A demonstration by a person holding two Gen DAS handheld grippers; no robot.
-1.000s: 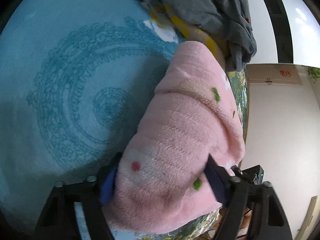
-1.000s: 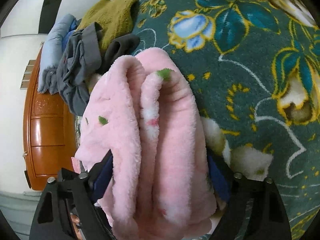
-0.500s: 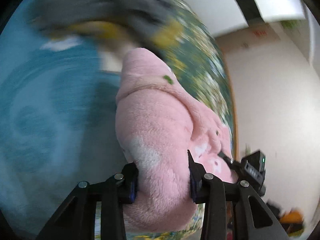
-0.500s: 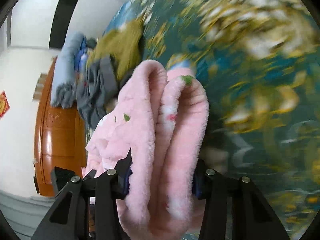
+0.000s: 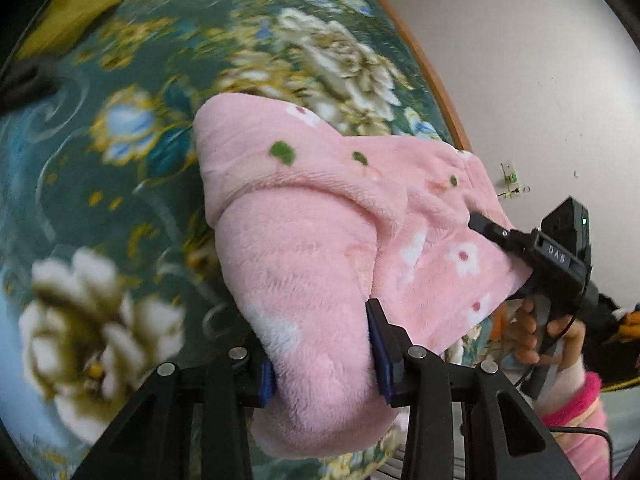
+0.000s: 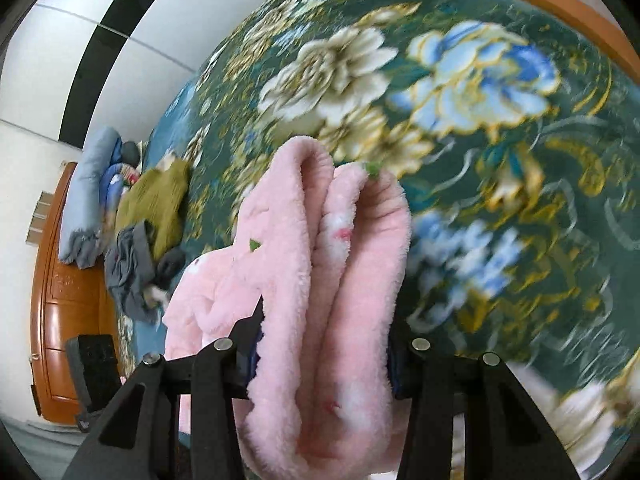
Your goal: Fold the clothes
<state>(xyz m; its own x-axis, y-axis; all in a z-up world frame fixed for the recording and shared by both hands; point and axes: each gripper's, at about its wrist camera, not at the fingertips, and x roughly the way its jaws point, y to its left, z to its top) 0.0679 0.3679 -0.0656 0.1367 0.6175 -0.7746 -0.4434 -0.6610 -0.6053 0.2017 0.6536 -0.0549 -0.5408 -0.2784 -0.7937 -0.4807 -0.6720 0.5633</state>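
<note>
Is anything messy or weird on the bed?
Yes: a jumble of unfolded clothes, olive and grey pieces heaped together, sits at the far edge of the flowery bedspread. The pink fleece garment is bunched thick in both the left gripper and the right gripper, not flat. Nothing looks torn or spilled.

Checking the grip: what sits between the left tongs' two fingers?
A thick fold of the pink fleece garment fills the gap between the left tongs, clearest in the left wrist view.
</note>
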